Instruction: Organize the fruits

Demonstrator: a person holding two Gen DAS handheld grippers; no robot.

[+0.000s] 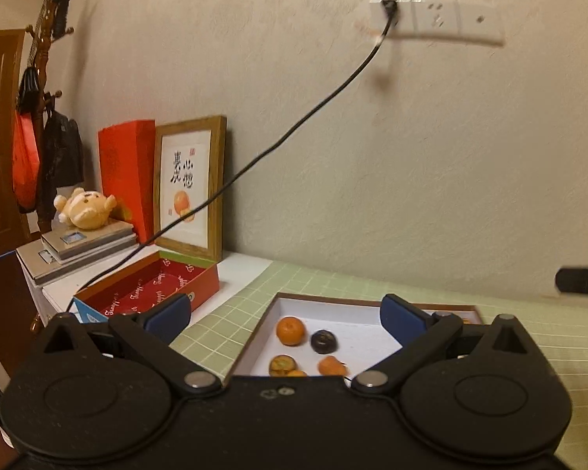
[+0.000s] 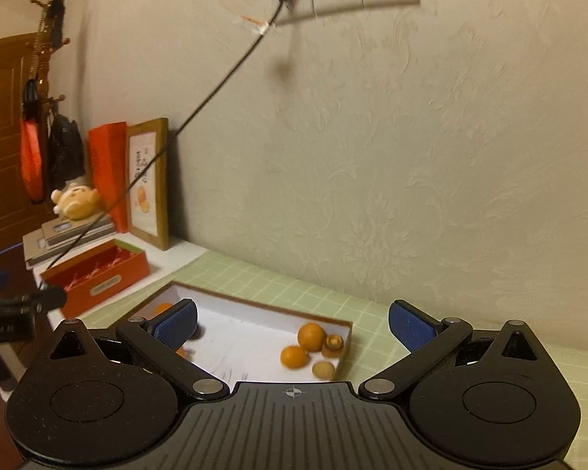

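Observation:
A shallow white tray with a brown rim (image 1: 282, 297) lies on the green checked mat. In the left wrist view it holds a mandarin (image 1: 290, 329), a dark round fruit (image 1: 323, 341), a cut brownish fruit (image 1: 283, 364) and an orange piece (image 1: 332, 366). My left gripper (image 1: 286, 315) is open and empty above the tray's left end. In the right wrist view the tray (image 2: 254, 304) holds two oranges (image 2: 312, 336), (image 2: 294, 356), a brown capped fruit (image 2: 334, 344) and a small tan fruit (image 2: 323, 369) at its right end. My right gripper (image 2: 292, 323) is open and empty above it.
An open red box (image 1: 200, 282) stands left of the tray, also in the right wrist view (image 2: 109, 274). Behind it are a framed picture (image 1: 190, 186), a red bag (image 1: 127, 172), scales with a plush toy (image 1: 86, 207). A black cable (image 1: 294, 129) hangs from the wall socket.

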